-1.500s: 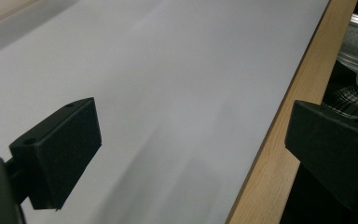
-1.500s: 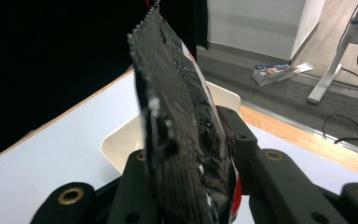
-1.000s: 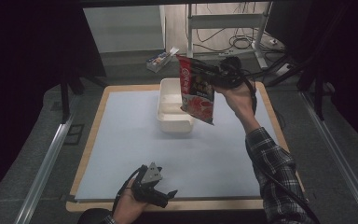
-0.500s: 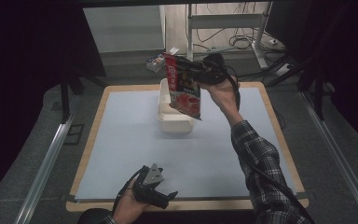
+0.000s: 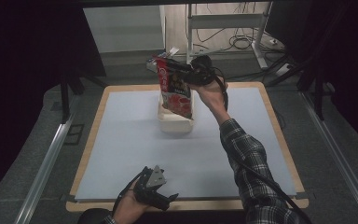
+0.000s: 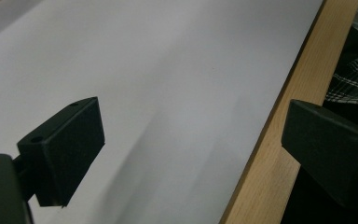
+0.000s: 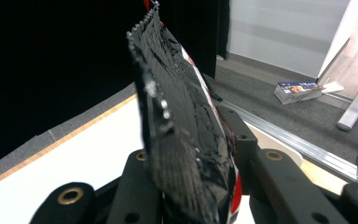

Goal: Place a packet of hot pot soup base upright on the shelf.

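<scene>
Down at the near edge, the left gripper (image 5: pixel 161 198) sits parked in the person's hand, just where it was a second ago, low over the white mat (image 5: pixel 130 140) beside the wooden border (image 6: pixel 261 168). Its own camera shows the two black jaws spread wide with nothing but mat between them: open and idle.

Now further up the table, where the action is. The right gripper (image 5: pixel 186 74) has the red snack bag (image 5: pixel 175 88) clamped between its jaws, pinching it near the top so it hangs down, tilted. From the right gripper view the bag's dark crimped edge (image 7: pixel 177 140) runs straight up between the jaws, squeezed thin. Over the last second that arm has carried the bag leftward across the table, from off to the right of the white tub (image 5: pixel 175 122) to a spot over it, lower edge dangling over the opening though not yet inside.

So the carry looks nearly finished; the likely next beat is lowering and letting go.

Beyond the table, a small box (image 7: pixel 298 91) lies on the grey floor.
</scene>
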### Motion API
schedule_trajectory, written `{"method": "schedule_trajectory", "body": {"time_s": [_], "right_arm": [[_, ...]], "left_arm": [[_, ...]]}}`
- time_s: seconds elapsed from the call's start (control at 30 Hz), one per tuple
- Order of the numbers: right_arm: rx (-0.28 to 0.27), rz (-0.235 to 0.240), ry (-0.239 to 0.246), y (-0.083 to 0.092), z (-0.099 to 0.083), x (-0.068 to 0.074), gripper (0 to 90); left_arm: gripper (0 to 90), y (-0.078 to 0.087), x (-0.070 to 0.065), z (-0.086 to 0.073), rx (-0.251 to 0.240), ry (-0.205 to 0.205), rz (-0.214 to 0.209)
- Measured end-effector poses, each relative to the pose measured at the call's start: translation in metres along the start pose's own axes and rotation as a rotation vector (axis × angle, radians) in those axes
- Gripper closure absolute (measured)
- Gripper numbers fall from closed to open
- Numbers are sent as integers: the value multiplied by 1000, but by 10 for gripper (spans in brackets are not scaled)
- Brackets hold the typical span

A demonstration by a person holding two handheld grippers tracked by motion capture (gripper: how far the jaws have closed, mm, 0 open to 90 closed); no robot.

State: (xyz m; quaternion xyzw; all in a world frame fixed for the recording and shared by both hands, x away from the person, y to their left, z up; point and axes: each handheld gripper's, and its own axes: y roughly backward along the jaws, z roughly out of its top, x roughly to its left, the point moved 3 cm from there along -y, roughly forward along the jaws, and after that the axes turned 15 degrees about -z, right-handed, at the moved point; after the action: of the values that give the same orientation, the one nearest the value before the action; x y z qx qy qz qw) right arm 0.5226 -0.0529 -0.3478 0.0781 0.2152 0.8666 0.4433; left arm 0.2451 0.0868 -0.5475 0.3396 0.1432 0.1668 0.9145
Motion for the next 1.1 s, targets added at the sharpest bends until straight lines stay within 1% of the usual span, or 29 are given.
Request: {"method": "schedule_trajectory", "body": {"time_s": [0.1,0.13,0.3,0.37,0.47,0.5,0.57,0.63,0.7,0.8,0.87,0.9,1.0,1.03,1.07,1.1], "right_arm": [[7,2,16,-5,-2,5,710],[13,-2,21,-10,-4,7,709],[27,-5,33,-18,-10,11,708],[40,-4,32,-23,-16,13,708],[46,-1,34,-26,-21,14,707],[49,1,37,-29,-26,15,706],[49,1,36,-30,-28,16,705],[42,6,32,-31,-33,16,704],[41,7,29,-31,-33,16,703],[48,5,32,-30,-38,15,702],[61,2,34,-31,-44,13,702],[61,2,34,-31,-44,13,702],[78,-3,31,-34,-53,10,702],[73,-11,29,-34,-56,9,702],[65,-9,16,-33,-58,7,701],[64,-11,6,-32,-62,2,701]], "left_arm": [[59,-1,-1,0,16,-10,-2],[60,-3,-2,-1,21,-15,-1],[62,-5,-3,-1,40,-29,-3],[62,-6,-4,-2,51,-37,-6],[64,-9,-5,-2,69,-48,-9],[65,-10,-6,-3,87,-61,-13],[65,-11,-7,-3,94,-65,-16],[65,-13,-8,-4,118,-81,-18],[65,-14,-9,-4,137,-94,-20],[66,-17,-11,-4,154,-108,-20],[92,-16,-12,-4,152,-114,-12],[91,-16,-12,-4,152,-114,-12],[92,-15,-11,-3,137,-103,-6],[92,-15,-11,-3,128,-93,-7],[91,-14,-10,-3,125,-89,-7],[83,-13,-9,-3,111,-73,-13]]}}
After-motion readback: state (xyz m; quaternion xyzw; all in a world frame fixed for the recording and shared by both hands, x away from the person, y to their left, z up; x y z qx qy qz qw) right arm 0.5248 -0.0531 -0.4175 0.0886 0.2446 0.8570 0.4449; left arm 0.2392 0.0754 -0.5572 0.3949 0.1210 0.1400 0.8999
